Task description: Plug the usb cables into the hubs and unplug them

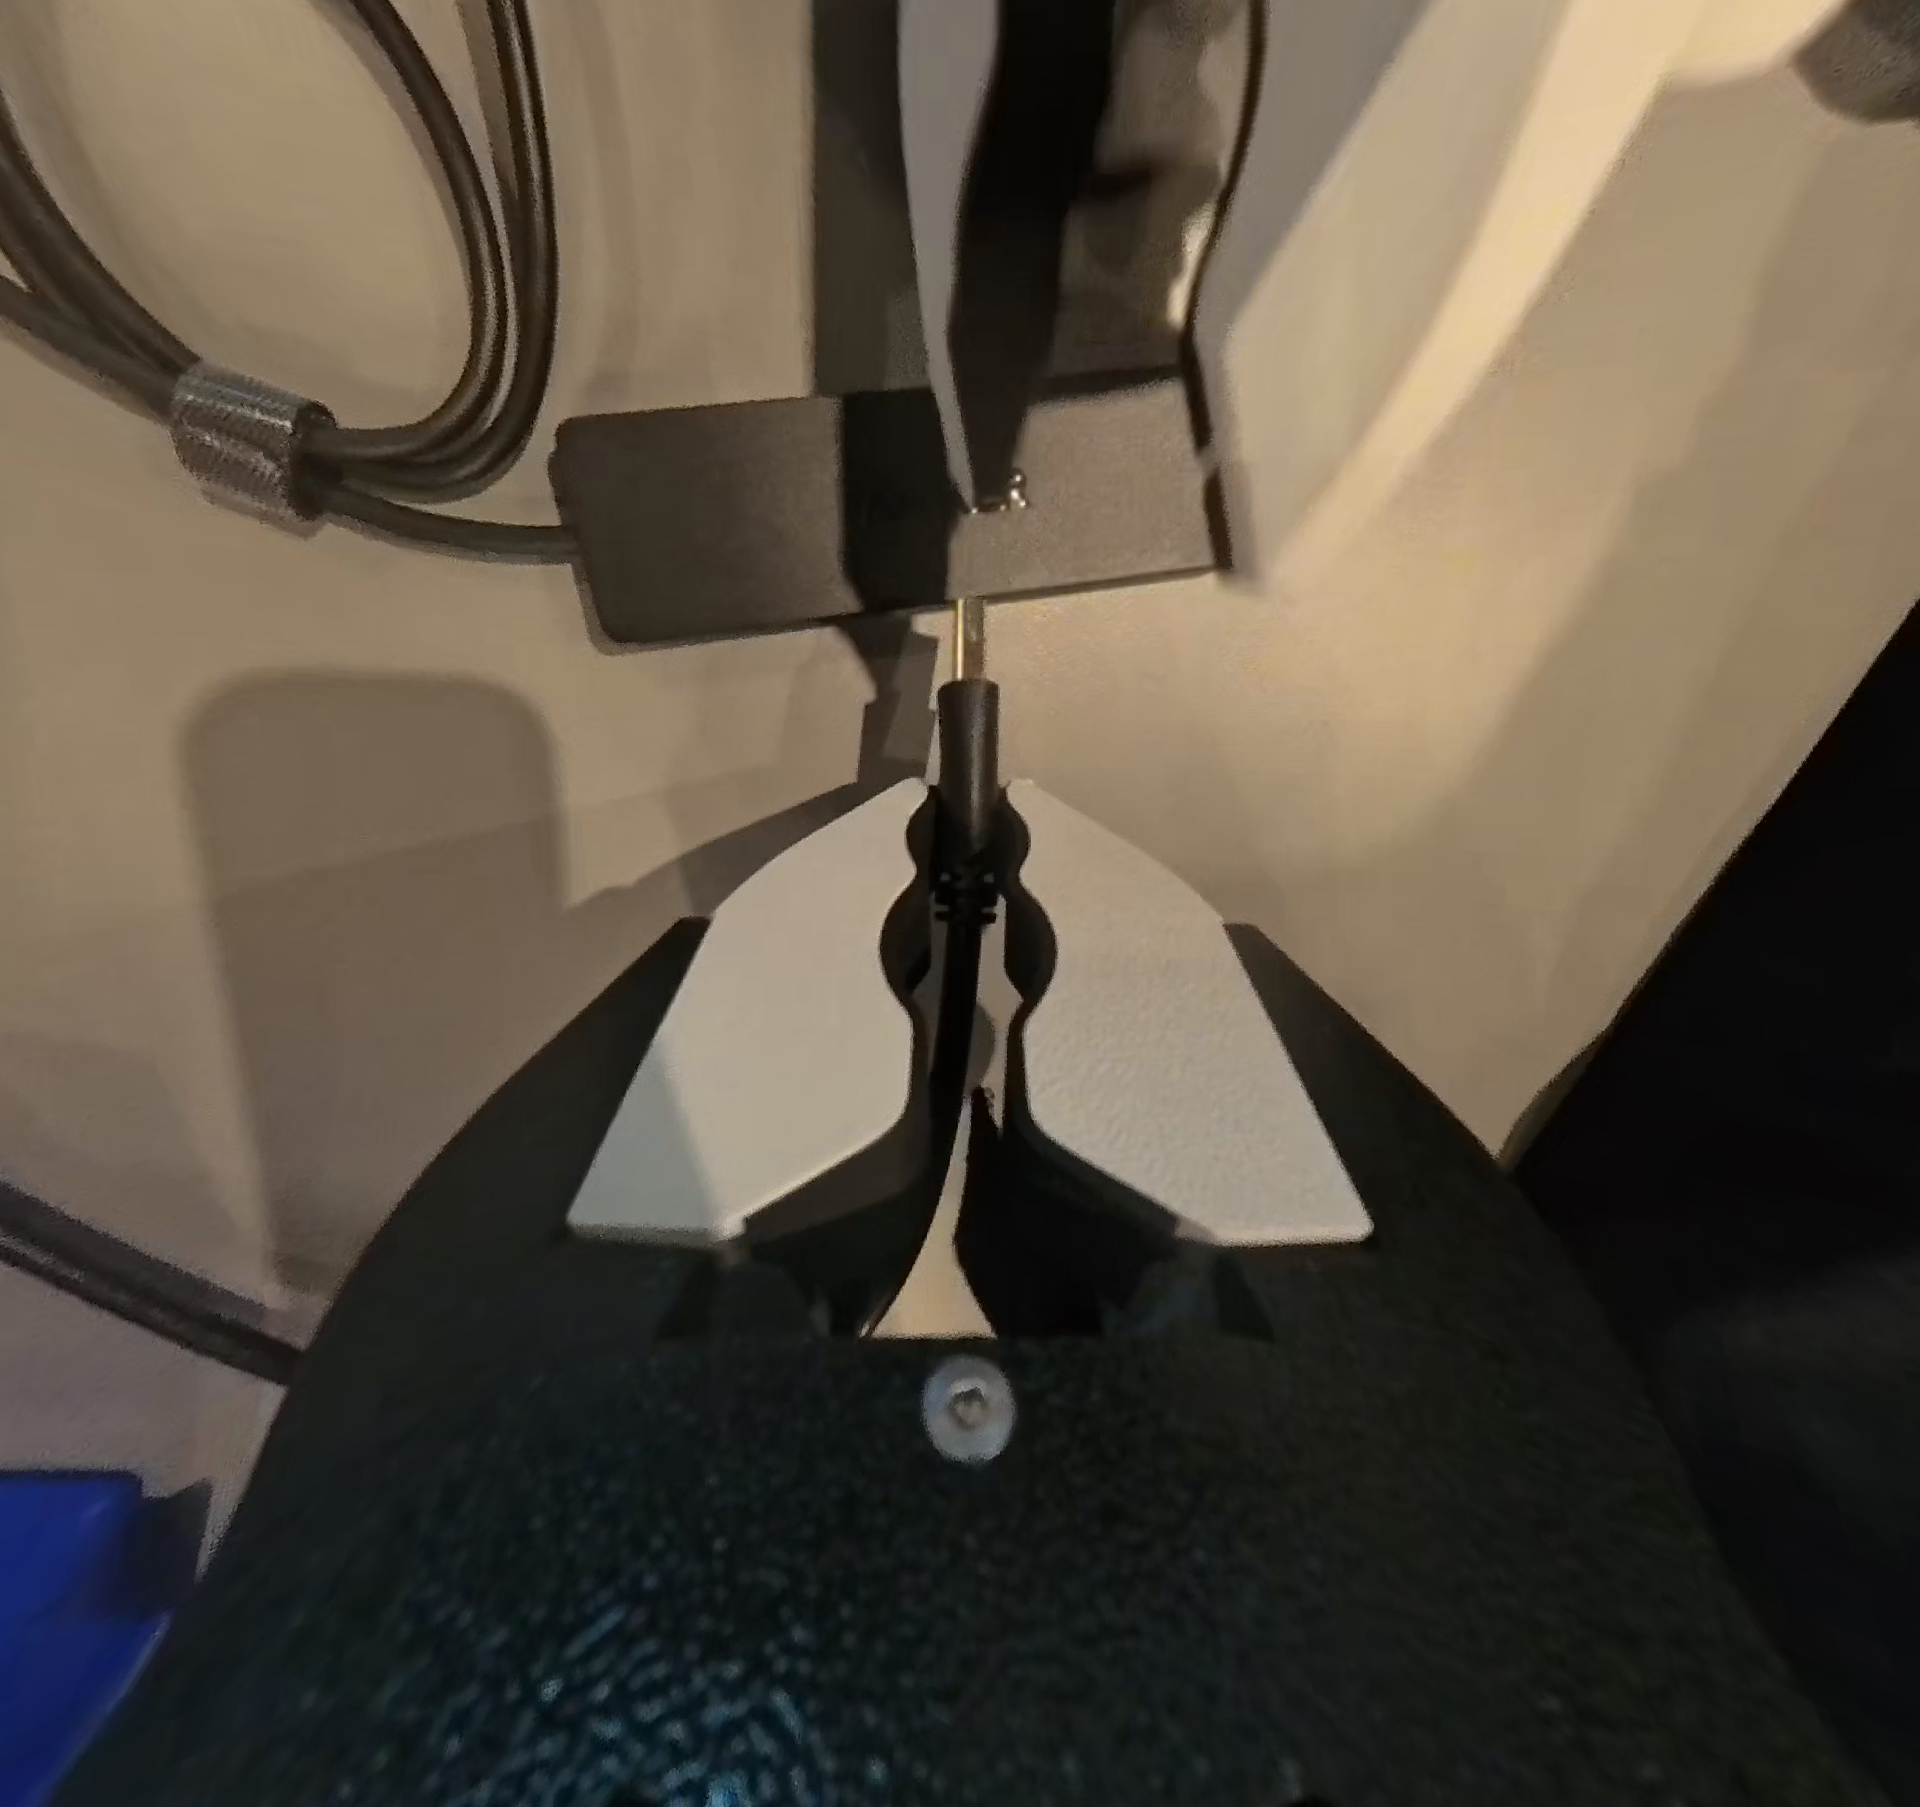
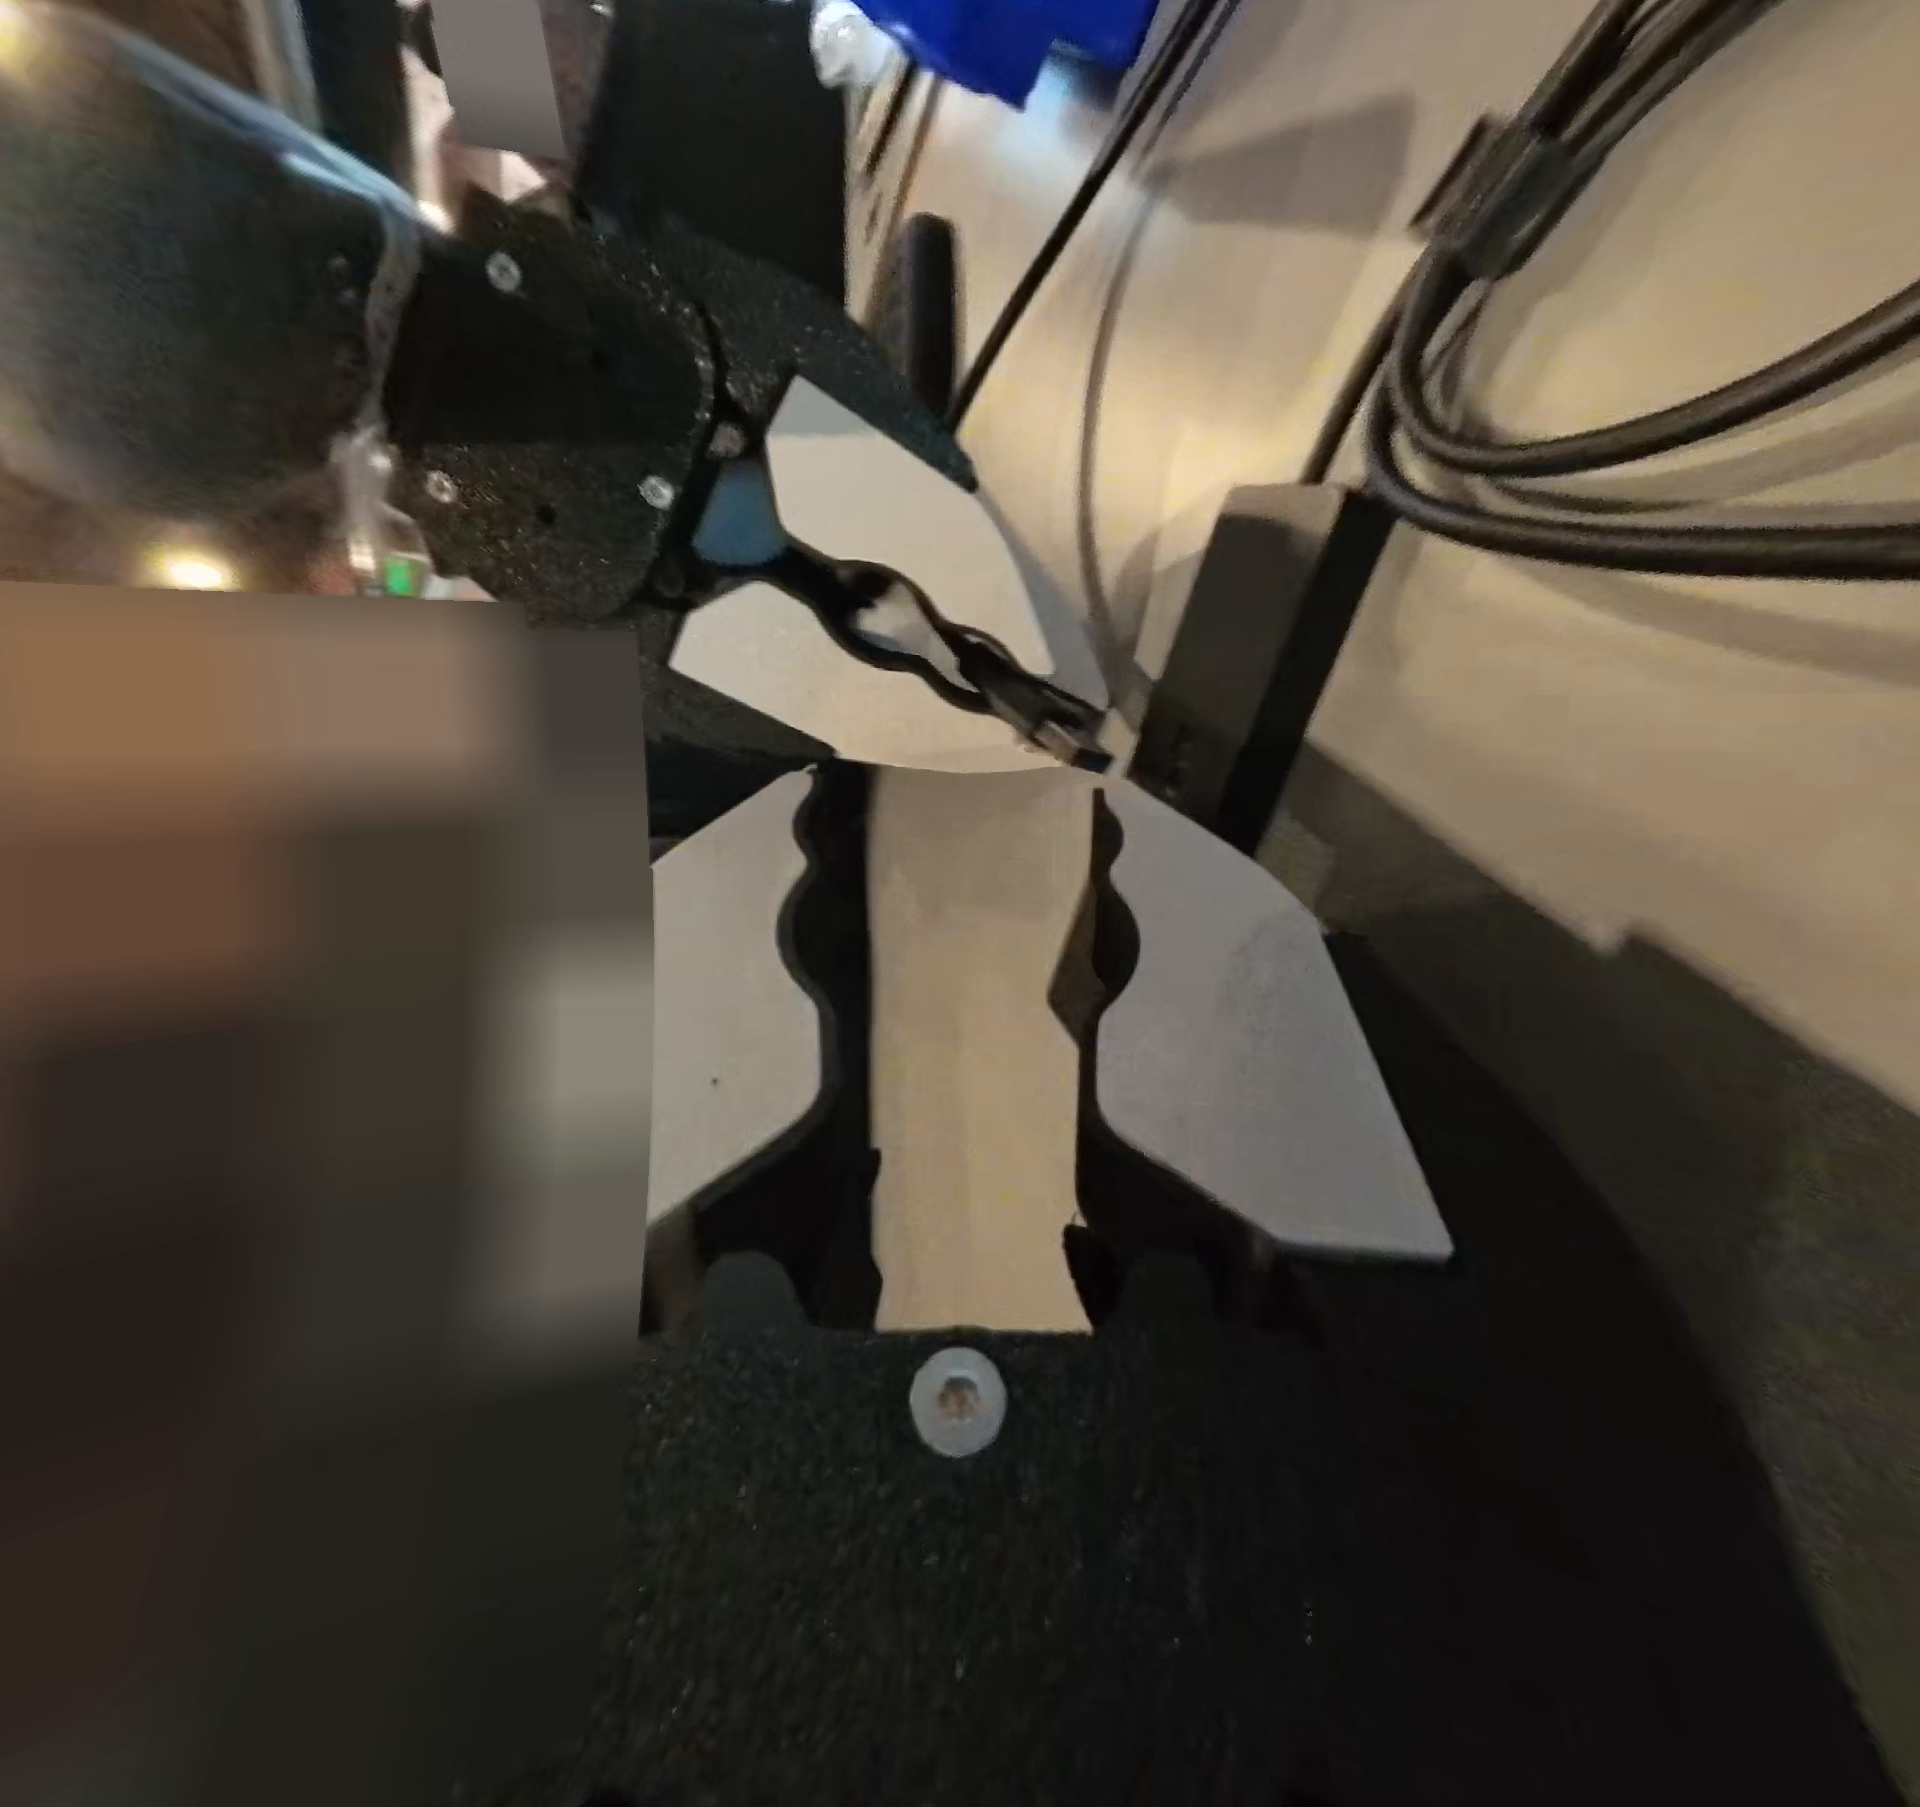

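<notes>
My left gripper [image 1: 966,793] is shut on the black plug of a USB cable [image 1: 966,749]. The plug's metal tip [image 1: 971,630] points at the near side of a black USB hub [image 1: 717,521] lying on the white table [image 1: 1299,822]. The tip reaches the hub's edge and most of the metal still shows. I cannot tell how deep it sits. My right gripper [image 2: 961,791] is open, and its fingers [image 1: 935,251] come down over the hub's right part. In the right wrist view the left gripper [image 2: 1039,718] holds the plug [image 2: 1060,734] next to the hub [image 2: 1278,635].
A coiled dark cable bundle [image 1: 447,303] with a grey strap [image 1: 239,458] runs from the hub's left end. It also shows in the right wrist view [image 2: 1558,469]. A blue bin [image 1: 73,1549] stands by the table's corner. The table edge [image 1: 1621,978] drops off at the right.
</notes>
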Demonstrator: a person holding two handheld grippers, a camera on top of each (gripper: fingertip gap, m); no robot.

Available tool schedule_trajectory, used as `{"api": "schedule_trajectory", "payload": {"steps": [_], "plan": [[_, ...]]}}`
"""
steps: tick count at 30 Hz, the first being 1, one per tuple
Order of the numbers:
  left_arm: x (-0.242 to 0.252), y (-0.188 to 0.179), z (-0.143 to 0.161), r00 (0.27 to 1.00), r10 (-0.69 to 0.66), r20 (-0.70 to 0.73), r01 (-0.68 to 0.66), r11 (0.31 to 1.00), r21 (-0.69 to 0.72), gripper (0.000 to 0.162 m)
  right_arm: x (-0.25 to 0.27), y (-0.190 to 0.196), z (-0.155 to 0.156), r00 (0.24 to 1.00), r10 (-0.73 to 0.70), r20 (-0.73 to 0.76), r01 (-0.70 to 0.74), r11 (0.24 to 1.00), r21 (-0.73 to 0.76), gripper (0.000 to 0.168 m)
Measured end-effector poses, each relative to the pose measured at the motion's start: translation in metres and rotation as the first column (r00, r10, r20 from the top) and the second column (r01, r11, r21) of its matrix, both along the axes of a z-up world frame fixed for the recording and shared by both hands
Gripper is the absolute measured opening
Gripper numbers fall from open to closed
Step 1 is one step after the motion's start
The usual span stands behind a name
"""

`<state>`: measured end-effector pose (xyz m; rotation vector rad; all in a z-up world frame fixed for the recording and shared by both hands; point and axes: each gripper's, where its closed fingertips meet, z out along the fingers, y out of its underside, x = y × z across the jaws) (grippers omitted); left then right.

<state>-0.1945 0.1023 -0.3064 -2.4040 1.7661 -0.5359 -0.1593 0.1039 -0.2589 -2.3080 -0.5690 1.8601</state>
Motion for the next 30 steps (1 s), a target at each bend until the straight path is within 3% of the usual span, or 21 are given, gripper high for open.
{"api": "schedule_trajectory", "payload": {"steps": [1, 7, 13, 21, 24, 27, 30], "plan": [[0.0, 0.0, 0.0, 1.0, 0.001, 0.006, -0.001, 1.0, -0.004, 0.008, 0.005, 0.003, -0.003, 0.999, -0.012, 0.044, 0.01, 0.999, 0.048, 0.047], [0.0, 0.0, -0.001, 1.0, -0.001, 0.02, 0.001, 1.0, -0.01, 0.008, 0.021, 0.004, -0.011, 0.972, -0.055, 0.227, -0.007, 0.964, 0.266, 0.052], [-0.01, -0.006, -0.001, 0.998, 0.016, 0.061, -0.018, 1.0, 0.02, 0.008, 0.023, -0.015, -0.026, 0.875, -0.185, 0.447, -0.114, 0.819, 0.562, 0.059], [-0.023, -0.009, 0.011, 0.969, 0.121, 0.214, -0.136, 0.989, 0.056, 0.009, 0.02, -0.023, -0.045, 0.719, -0.368, 0.589, -0.166, 0.733, 0.66, 0.068], [-0.024, -0.007, 0.018, 0.956, 0.133, 0.26, -0.159, 0.984, 0.079, 0.009, 0.023, -0.017, -0.049, 0.651, -0.429, 0.626, -0.177, 0.717, 0.675, 0.056], [-0.017, -0.002, 0.034, 0.922, 0.097, 0.375, -0.157, 0.979, 0.133, 0.009, 0.024, -0.013, -0.048, 0.641, -0.446, 0.625, -0.174, 0.709, 0.683, 0.036], [-0.011, -0.002, 0.051, 0.88, 0.019, 0.475, -0.13, 0.971, 0.203, 0.009, 0.029, -0.006, -0.046, 0.653, -0.474, 0.591, -0.141, 0.691, 0.709, 0.035]]}}
